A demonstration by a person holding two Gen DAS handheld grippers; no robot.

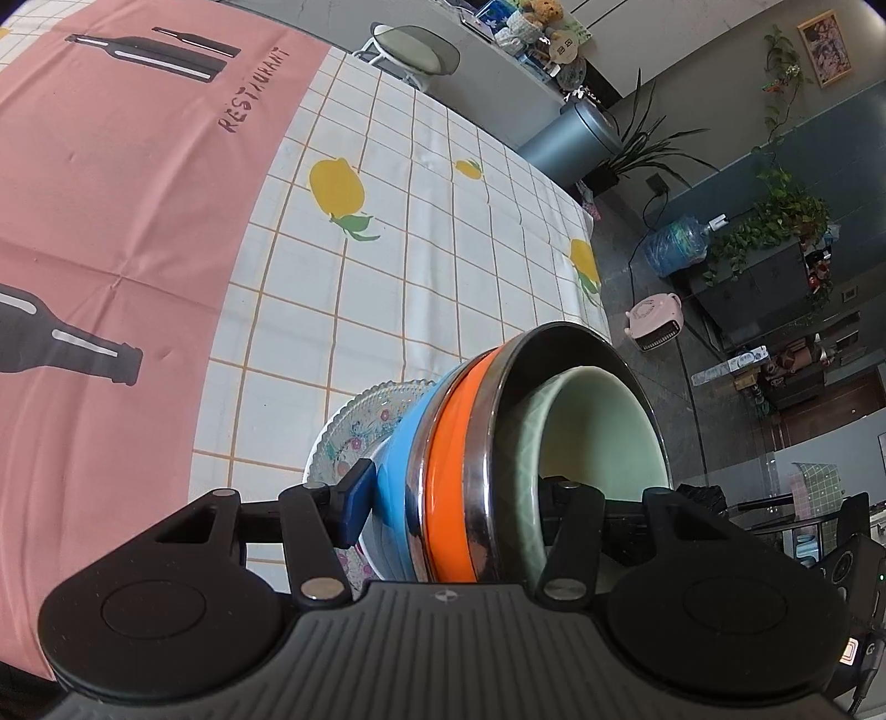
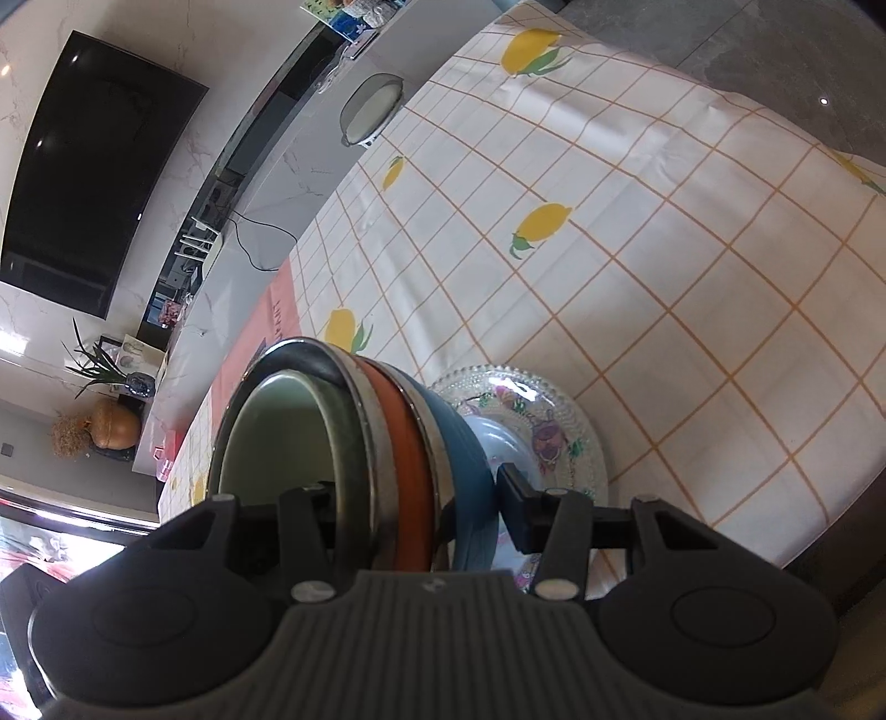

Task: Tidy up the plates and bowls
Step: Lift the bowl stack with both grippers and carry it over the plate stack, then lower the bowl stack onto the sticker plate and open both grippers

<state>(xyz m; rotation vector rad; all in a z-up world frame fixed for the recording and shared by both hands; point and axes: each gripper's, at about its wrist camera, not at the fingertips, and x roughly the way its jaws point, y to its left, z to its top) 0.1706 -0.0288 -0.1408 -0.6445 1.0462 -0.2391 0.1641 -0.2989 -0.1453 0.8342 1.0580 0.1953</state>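
Observation:
A nested stack of bowls fills the middle of both views: a pale green bowl (image 1: 598, 426) inside a steel-rimmed orange bowl (image 1: 451, 443), then a blue bowl (image 1: 407, 437). Under them is a floral glass plate (image 1: 354, 426). My left gripper (image 1: 454, 493) is shut on the stack's wall, one finger inside the green bowl and the blue pad (image 1: 354, 493) outside the blue bowl. My right gripper (image 2: 421, 498) grips the opposite side the same way, across the green bowl (image 2: 266, 432), orange bowl (image 2: 410, 454) and blue bowl (image 2: 459, 454). The glass plate (image 2: 554, 421) sits beneath; whether it touches the table I cannot tell.
The table wears a white checked cloth with lemons (image 1: 387, 266) and a pink mat printed with bottles (image 1: 111, 210). A round stool (image 1: 415, 50) stands at the far edge. Past the table's right edge are a pink heater (image 1: 653, 321) and a water bottle (image 1: 675, 243) on the floor.

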